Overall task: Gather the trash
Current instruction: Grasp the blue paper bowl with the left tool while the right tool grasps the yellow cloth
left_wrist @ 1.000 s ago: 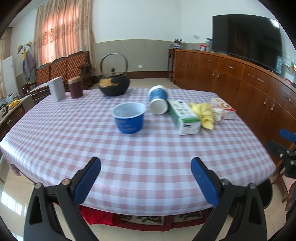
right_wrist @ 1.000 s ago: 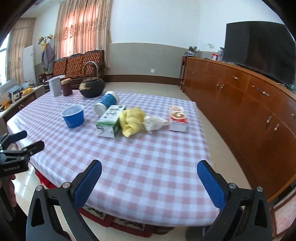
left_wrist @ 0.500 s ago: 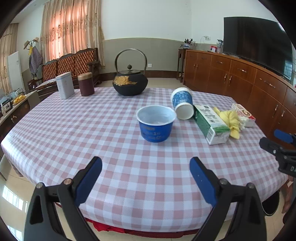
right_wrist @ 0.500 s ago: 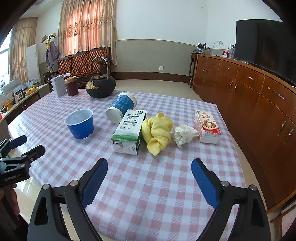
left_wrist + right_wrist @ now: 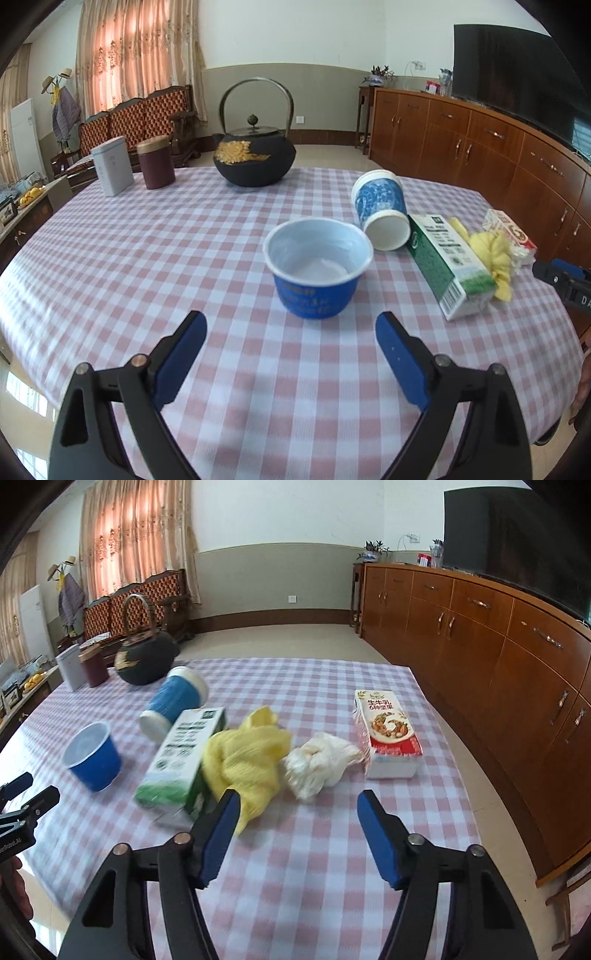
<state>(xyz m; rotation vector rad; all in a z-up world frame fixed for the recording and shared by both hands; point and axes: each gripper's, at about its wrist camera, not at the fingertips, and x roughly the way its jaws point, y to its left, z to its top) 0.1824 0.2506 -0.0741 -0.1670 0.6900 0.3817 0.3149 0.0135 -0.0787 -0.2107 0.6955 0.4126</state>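
Trash lies on a pink-checked table (image 5: 147, 258). A blue plastic cup (image 5: 317, 266) stands upright just ahead of my left gripper (image 5: 291, 328), whose jaws are closing slowly and hold nothing. A blue paper cup (image 5: 382, 210) lies on its side behind it, beside a green milk carton (image 5: 447, 266). My right gripper (image 5: 297, 805) hovers just short of a crumpled white wrapper (image 5: 317, 760) and a yellow cloth (image 5: 247, 760); its jaws are closing with nothing between them. A red-and-white carton (image 5: 388, 734) lies to the right of the wrapper.
A black iron teapot (image 5: 255, 158), a grey tin (image 5: 112, 170) and a maroon canister (image 5: 155, 162) stand at the table's far side. A long wooden cabinet (image 5: 498, 657) with a television (image 5: 517, 77) runs along the right wall.
Both grippers have moved forward over the table toward the trash, which now looks larger. The right gripper's jaws have narrowed clearly; the left jaws have narrowed slightly.
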